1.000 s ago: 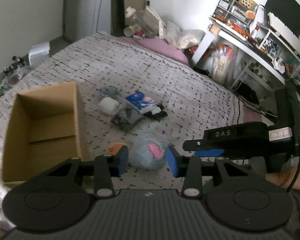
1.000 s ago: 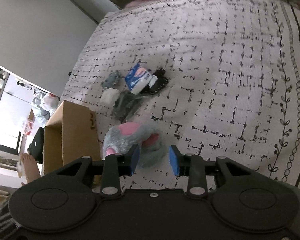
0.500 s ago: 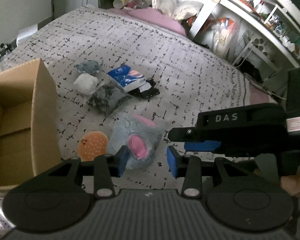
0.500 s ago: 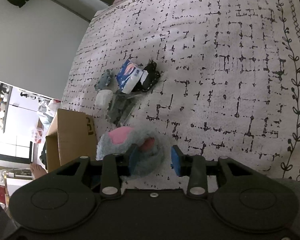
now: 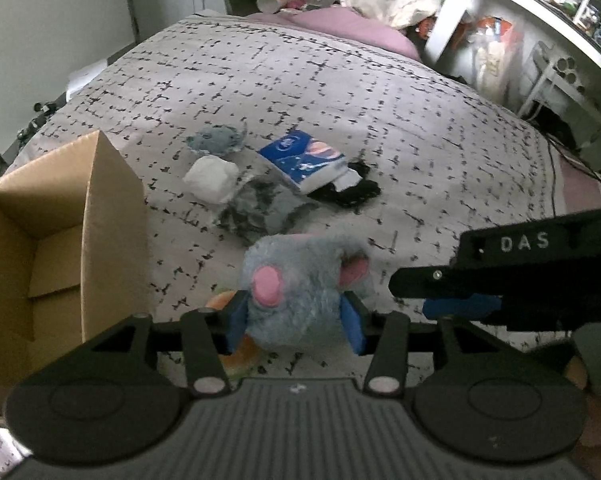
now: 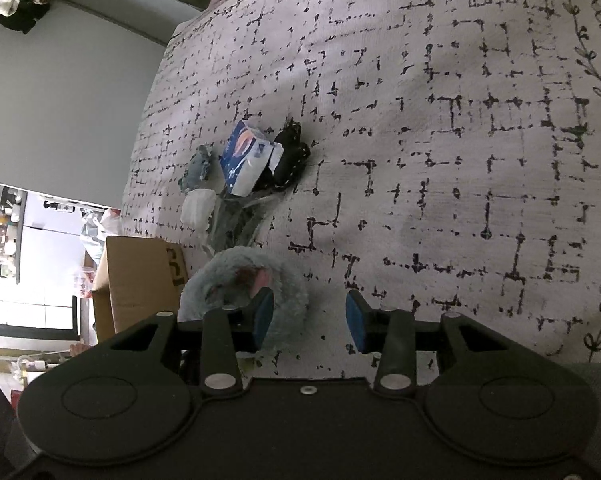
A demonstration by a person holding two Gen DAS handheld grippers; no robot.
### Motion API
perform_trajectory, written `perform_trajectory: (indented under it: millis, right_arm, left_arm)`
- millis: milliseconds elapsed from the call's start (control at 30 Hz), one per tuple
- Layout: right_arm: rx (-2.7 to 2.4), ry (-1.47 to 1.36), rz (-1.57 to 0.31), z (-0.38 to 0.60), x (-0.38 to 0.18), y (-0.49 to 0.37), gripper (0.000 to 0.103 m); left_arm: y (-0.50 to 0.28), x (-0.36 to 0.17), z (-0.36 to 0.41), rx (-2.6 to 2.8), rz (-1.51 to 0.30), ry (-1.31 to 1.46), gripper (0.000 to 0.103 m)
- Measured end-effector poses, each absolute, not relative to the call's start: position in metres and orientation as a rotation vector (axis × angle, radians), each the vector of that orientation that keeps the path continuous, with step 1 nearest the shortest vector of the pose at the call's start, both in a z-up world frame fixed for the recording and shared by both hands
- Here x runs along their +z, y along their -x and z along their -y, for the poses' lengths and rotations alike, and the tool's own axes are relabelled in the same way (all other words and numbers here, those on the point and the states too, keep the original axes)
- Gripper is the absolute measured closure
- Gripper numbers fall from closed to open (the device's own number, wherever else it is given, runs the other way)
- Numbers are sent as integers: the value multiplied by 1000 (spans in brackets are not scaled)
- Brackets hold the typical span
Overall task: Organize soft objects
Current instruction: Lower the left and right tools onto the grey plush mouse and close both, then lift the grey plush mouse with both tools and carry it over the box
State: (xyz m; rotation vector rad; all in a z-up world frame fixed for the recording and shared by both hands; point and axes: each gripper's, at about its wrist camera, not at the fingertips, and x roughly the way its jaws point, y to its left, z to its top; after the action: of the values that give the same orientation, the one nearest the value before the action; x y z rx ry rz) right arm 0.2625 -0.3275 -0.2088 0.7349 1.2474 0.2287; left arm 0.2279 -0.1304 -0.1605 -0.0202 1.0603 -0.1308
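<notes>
— Plush mouse (image 5: 300, 292), grey with pink ears: where is it?

— On the bed (image 5: 420, 128), between the two blue pads of the left tool (image 5: 296, 322). Both pads press into its fur, so that tool is clamped on the toy. An orange round thing (image 5: 224, 304) pokes out from under the mouse on the left, mostly hidden.

— And the other tool?

— The right tool (image 6: 308, 320) has its pads spread apart with only bedspread between them. The mouse (image 6: 236, 284) sits just left of its left pad; I cannot tell whether the fur touches it. From the left wrist view that tool (image 5: 456, 306) shows at the right, just beside the toy.

— Where is the box?

— A cardboard box (image 5: 100, 216) stands open on the bed to the left of the mouse, near it but apart.

— What else lies around?

— A small heap beyond the mouse: a white wad (image 5: 212, 178), a grey fuzzy piece (image 5: 216, 140), a blue and white packet (image 5: 304, 160) lying partly over a black cloth (image 5: 356, 194), and a crumpled grey bag (image 5: 260, 208) nearest the toy. They touch or overlap one another.
</notes>
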Motion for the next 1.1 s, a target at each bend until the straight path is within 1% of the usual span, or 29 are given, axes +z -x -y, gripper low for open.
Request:
perform_trajectory:
  millis: [267,467,567,633,700,800,1100]
  right_arm:
    - [257,-813,-1234,320,-222,-277,62]
    - [258,-862,-1240,312,-235,-286,62]
    - [270,-934,-1244,309,-245,-288,63]
    - [270,-957,-1259,307,-249,-289,67]
    - [282,-954,-1246,305,-246,-288,72]
    - [282,-935,-1217,306,-238,-283,75]
    - [277,-895,-1104,317,-199,-261,76]
  left_arm:
    - [-236,-163,128,-118,-1050,41,54]
    - [-240,-169,116,-111,-1052,125,55]
    - [-239,-169,112,-120,-1035,145,58]
    - [-238,-169,109,-121,-1035,164,62]
    - [-238,-168,106,-121,-1031,189,63]
    - [-237,-163,104,-134,-1023,212,65]
    - [-219,-135,108,-185,-955,238,65]
